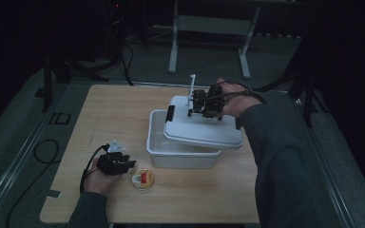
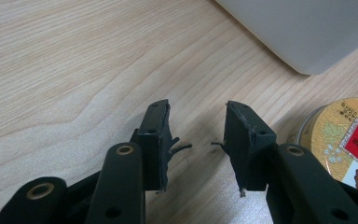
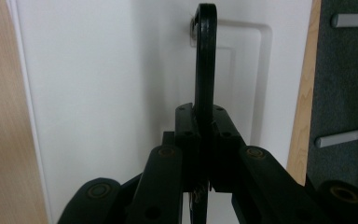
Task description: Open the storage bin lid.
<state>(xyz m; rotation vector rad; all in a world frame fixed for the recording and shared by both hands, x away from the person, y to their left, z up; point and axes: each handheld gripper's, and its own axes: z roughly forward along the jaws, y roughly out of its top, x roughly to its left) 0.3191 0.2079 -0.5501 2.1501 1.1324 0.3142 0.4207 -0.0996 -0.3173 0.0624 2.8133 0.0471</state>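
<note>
Black left gripper (image 1: 116,163) lower left of high view, jaws apart, empty, resting on table (image 1: 123,109); round tin (image 1: 143,179) just right of it; white lid (image 1: 204,127) centre, tilted over box (image 1: 180,151); right gripper (image 1: 203,105) clamped on lid's black handle (image 3: 205,60); lid looks light, stiff, smooth; handle safest hold.

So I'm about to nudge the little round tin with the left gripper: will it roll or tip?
The tin lies flat and low on the table, so it should slide, not tip or roll. Its smooth metal rim may slip between the open left gripper fingers.
</note>
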